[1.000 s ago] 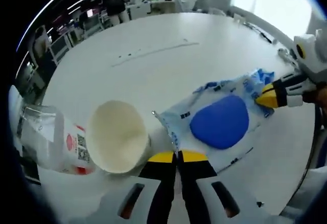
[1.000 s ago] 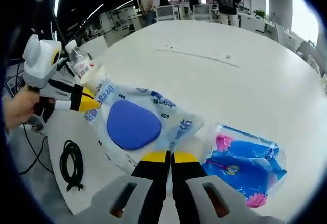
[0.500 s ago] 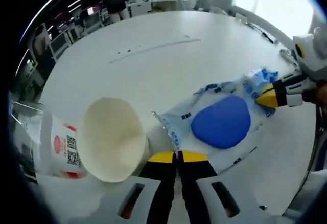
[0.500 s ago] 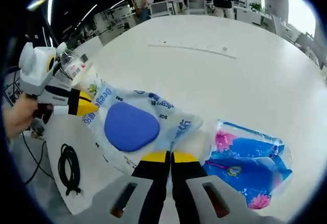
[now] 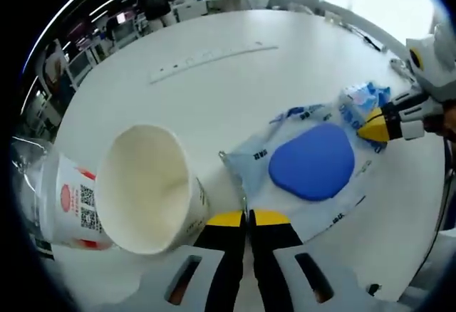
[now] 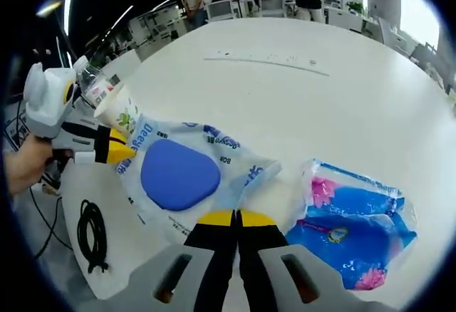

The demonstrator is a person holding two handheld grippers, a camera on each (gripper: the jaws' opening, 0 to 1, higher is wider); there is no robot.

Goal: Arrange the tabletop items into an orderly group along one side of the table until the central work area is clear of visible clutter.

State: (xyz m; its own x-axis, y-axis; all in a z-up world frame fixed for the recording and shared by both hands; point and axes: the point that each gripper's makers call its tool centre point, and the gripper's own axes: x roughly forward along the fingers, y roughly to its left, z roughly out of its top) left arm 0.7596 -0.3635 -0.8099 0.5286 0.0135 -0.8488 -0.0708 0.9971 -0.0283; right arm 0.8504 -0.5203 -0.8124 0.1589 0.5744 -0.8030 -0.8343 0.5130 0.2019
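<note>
I had both tongs clenched on opposite edges of the clear packet with the blue pad (image 5: 311, 162), left tongs (image 5: 247, 218) beside the tipped paper cup (image 5: 146, 187), right tongs (image 6: 236, 218) beside the blue-pink pack (image 6: 353, 219) on the worktop (image 6: 313, 112).

Clear packet (image 5: 306, 162) with blue pad, cream cup (image 5: 146, 184).
</note>
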